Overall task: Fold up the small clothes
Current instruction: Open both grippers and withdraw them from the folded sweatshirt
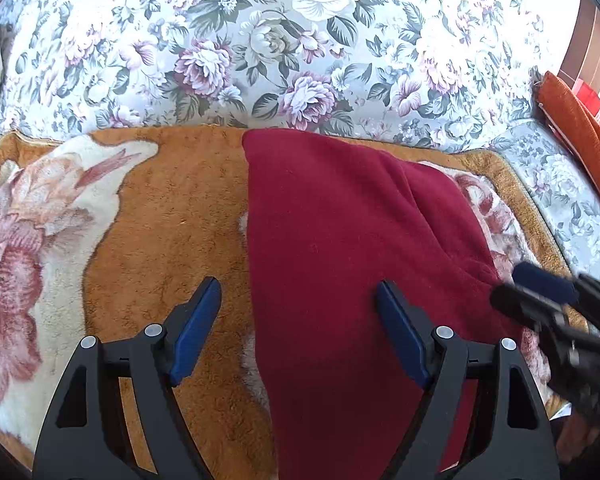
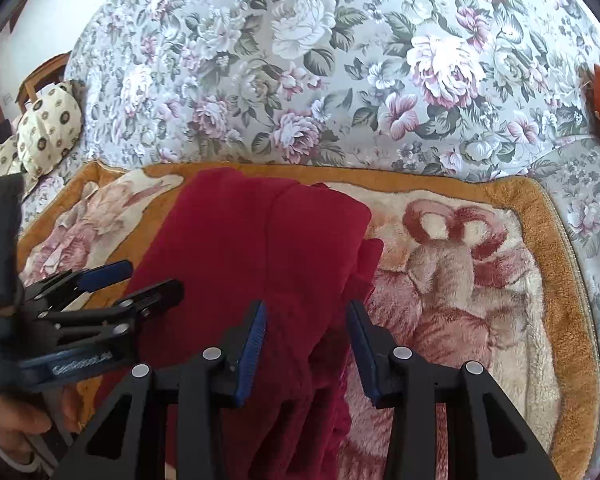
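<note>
The left claw [image 1: 298,320] is being held wide open above the near left part of the dark red fleece garment [image 1: 340,240], one pad over the cloth and the other over the blanket beside it; nothing is being pinched. The right claw [image 2: 306,344] is being held partly open over the garment's near right edge, with bunched red cloth seen between its pads; whether the pads are pressing on that cloth cannot be told from either view.

The garment is lying partly folded on the plush orange-bordered blanket [image 1: 172,216], toward the blanket's right half, with its far edge close to the blanket's far border. A layer is already doubled over along the garment's right side. The fabric is judged to be soft, light and limp, thick enough to hold a fold loosely yet likely to sag and slide when lifted. A hold is best taken at a corner or along a doubled edge, with all layers pinched together.

The blanket is spread over a floral-covered sofa or bed [image 1: 300,40], whose padding is rising behind the blanket. A cream patterned cushion [image 2: 50,128] is lying beyond the blanket's far left corner, and an orange cushion [image 1: 580,128] is lying off the blanket's right end.
</note>
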Tool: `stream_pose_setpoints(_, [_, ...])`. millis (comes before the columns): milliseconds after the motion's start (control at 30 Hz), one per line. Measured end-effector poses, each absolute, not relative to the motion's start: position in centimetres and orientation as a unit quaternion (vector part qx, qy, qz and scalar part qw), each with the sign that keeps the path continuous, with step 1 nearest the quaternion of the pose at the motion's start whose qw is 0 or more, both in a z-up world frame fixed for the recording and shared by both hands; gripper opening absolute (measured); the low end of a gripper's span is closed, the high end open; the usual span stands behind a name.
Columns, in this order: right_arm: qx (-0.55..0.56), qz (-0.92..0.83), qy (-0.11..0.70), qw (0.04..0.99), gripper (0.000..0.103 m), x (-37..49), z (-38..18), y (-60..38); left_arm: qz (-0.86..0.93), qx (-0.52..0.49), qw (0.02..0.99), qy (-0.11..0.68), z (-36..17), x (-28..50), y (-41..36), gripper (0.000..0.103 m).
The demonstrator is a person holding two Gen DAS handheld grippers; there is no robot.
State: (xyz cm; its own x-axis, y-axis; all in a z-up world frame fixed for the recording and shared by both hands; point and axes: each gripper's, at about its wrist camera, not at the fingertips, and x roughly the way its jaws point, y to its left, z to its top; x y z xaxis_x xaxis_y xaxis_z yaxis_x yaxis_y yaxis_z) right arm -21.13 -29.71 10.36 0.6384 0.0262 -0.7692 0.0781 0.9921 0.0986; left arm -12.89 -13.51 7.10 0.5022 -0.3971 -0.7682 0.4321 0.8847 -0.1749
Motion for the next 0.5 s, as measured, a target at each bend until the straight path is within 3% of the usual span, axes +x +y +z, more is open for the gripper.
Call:
stream_pose_setpoints(200, [0.04, -0.032, 0.45, 0.891, 0.04, -22.6, 7.0, -28.4, -0.22, 0.044, 0.877, 0.425, 8.0, -14.8, -13.2, 0.081])
stream_pose_setpoints(333, [0.075, -0.033, 0.427, 0.9, 0.04, -24.4, 9.3, -28.9, -0.191, 0.089, 0.892, 0.4, 8.9, -16.6, -12.9, 0.081])
stream_pose_setpoints(500, [0.067, -0.08, 0.402, 0.91, 0.041, -25.9, 12.0, -28.7, -0.179, 0.065, 0.901, 0.39, 10.5, -18.1, -11.2, 0.08])
